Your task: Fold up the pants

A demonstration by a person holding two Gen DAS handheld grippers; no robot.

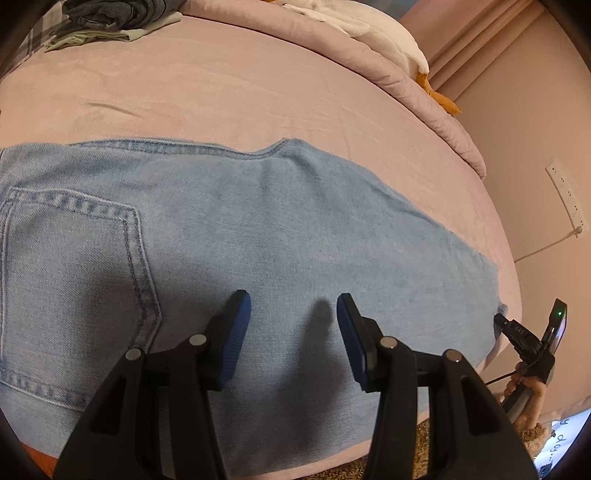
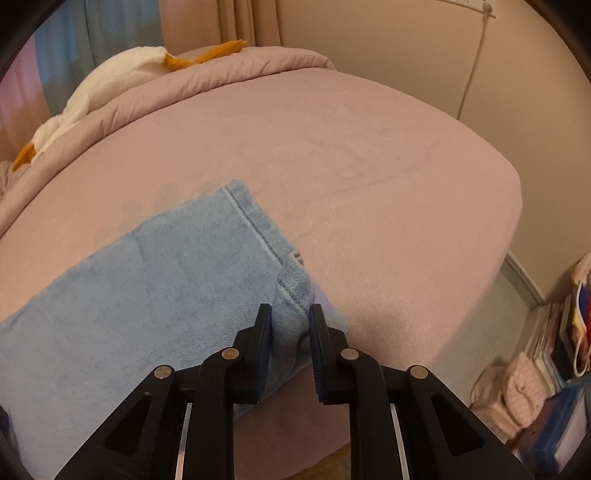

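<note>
The right gripper (image 2: pixel 290 321) has its jaws closed narrowly on a corner of the jeans (image 2: pixel 155 288), pinching the stitched hem (image 2: pixel 258 229) at the leg end, where the denim bunches up between the two dark pads. The left gripper (image 1: pixel 293 321) has its jaws spread wide with nothing between them, hanging just above the jeans (image 1: pixel 229 236) near the seat; whether the pads touch the cloth cannot be told.

The jeans are light blue and lie flat on the bed (image 1: pixel 221 92), close to its near edge. In the left wrist view the back pocket (image 1: pixel 70 266) faces up to the left of the open jaws, and the leg runs away to the right, where the right gripper (image 1: pixel 506 325) meets its far end, held in a hand (image 1: pixel 528 387).

Beyond the jeans the bed (image 2: pixel 369 166) is covered by a smooth pink sheet. Farther from the jeans, along the far side, lies a rolled pink quilt (image 2: pixel 221 74) with a white and orange plush toy (image 2: pixel 122 66) on it. In the left wrist view a heap of folded clothes (image 1: pixel 110 18) sits at the bed's far left corner. Past the bed on the wall are a power strip (image 1: pixel 567 195) and its cord (image 2: pixel 472 66).
</note>
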